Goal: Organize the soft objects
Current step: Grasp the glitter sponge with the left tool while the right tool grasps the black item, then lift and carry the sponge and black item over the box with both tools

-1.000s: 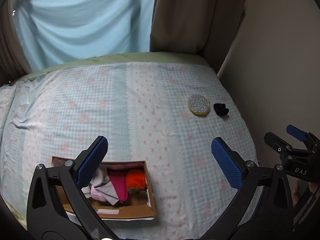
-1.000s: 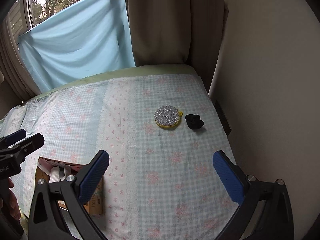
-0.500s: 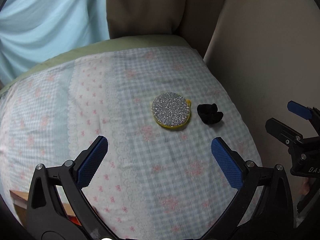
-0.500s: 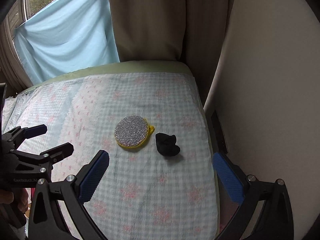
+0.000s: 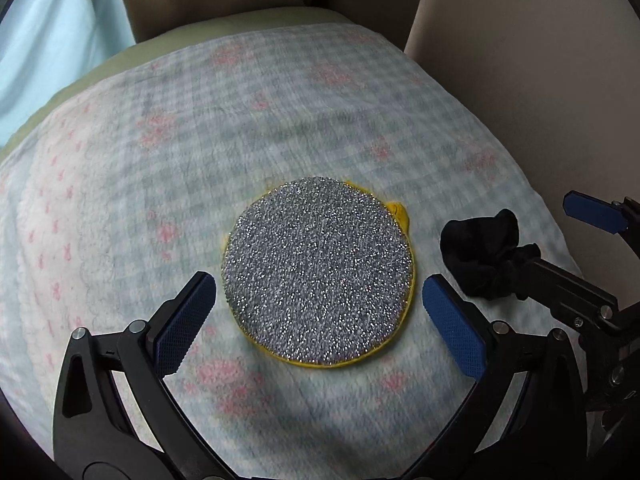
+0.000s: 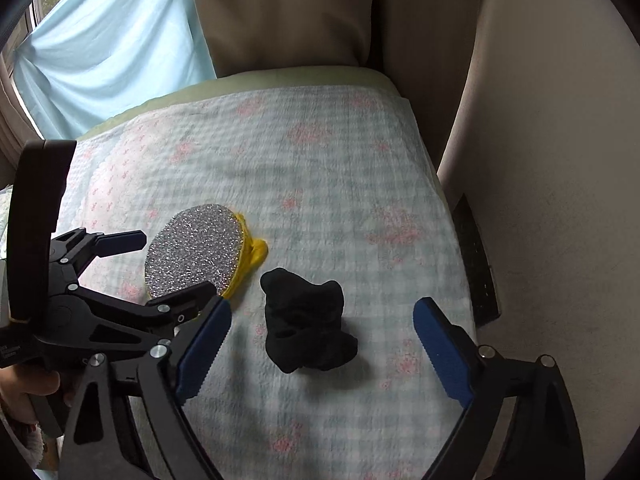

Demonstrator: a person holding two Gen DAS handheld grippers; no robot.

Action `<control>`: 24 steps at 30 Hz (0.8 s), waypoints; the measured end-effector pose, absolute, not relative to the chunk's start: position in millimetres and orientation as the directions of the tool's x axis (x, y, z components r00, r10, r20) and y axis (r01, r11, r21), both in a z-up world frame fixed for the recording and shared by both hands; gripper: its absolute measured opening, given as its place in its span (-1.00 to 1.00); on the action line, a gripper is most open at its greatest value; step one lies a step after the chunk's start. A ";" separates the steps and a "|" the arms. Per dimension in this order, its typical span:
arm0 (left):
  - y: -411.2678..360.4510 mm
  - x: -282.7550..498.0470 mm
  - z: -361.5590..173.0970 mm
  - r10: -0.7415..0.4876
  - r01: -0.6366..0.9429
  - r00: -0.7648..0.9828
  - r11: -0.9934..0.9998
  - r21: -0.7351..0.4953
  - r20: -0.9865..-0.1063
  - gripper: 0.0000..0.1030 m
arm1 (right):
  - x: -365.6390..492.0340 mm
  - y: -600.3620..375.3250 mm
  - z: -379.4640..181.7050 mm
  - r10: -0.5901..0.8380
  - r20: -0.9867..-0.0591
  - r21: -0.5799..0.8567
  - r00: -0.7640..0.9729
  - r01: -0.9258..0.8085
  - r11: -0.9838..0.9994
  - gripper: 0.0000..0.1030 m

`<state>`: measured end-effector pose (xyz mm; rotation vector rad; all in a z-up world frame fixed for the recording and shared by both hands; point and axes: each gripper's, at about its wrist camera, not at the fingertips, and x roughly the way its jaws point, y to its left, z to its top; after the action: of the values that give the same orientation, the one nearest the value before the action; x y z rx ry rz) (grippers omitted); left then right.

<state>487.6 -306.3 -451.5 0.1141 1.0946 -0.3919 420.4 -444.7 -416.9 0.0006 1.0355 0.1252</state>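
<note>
Hovering both claws over the last two soft bits

Your left gripper (image 5: 319, 310) is spread wide with nothing pinched, pads sitting either side of the near half of the round glittery scrubber (image 5: 318, 270), not touching it. The scrubber lies flat on the checked blanket (image 5: 280, 100), silver face up, yellow rim and loop poking out on its right.

Your right gripper (image 6: 322, 346) also has its jaws apart; they've just been narrowing a bit, with the crumpled black sock (image 6: 306, 326) between them, pads still clear of it. The sock sits just beside the scrubber, close but not touching, near the blanket's edge by the beige wall (image 6: 560, 160).

Behind the bed you've got a tan curtain (image 6: 288, 12) and a pale blue sheet (image 6: 112, 52).
</note>
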 end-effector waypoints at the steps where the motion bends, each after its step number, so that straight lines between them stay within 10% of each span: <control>1: -308.0 491.5 -457.2 -0.254 0.368 0.392 0.924 -0.102 -0.884 0.99 | 423.6 -443.8 -422.8 0.106 -0.862 0.060 0.495 -0.107 0.992 0.63; 9: -310.3 507.4 -481.7 -0.264 0.387 0.389 0.916 -0.103 -0.882 0.95 | 434.1 -454.2 -454.2 0.162 -0.883 0.144 0.440 -0.074 0.987 0.05; 13: -312.8 501.6 -480.0 -0.285 0.434 0.389 0.895 -0.098 -0.876 0.52 | 430.2 -447.8 -453.9 0.152 -0.880 0.119 0.450 -0.100 0.988 -0.39; 17: -317.3 498.4 -473.2 -0.313 0.479 0.373 0.871 -0.107 -0.874 -0.03 | 431.0 -441.5 -451.4 0.148 -0.871 0.114 0.468 -0.100 0.988 -0.52; 24: -319.4 496.1 -463.3 -0.320 0.486 0.348 0.865 -0.122 -0.881 -0.26 | 430.6 -437.0 -439.9 0.143 -0.865 0.117 0.482 -0.084 0.990 -0.56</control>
<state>496.1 -319.4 -463.3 0.1717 1.0976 -0.5256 430.6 -437.0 -439.9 0.0617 1.0595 0.1383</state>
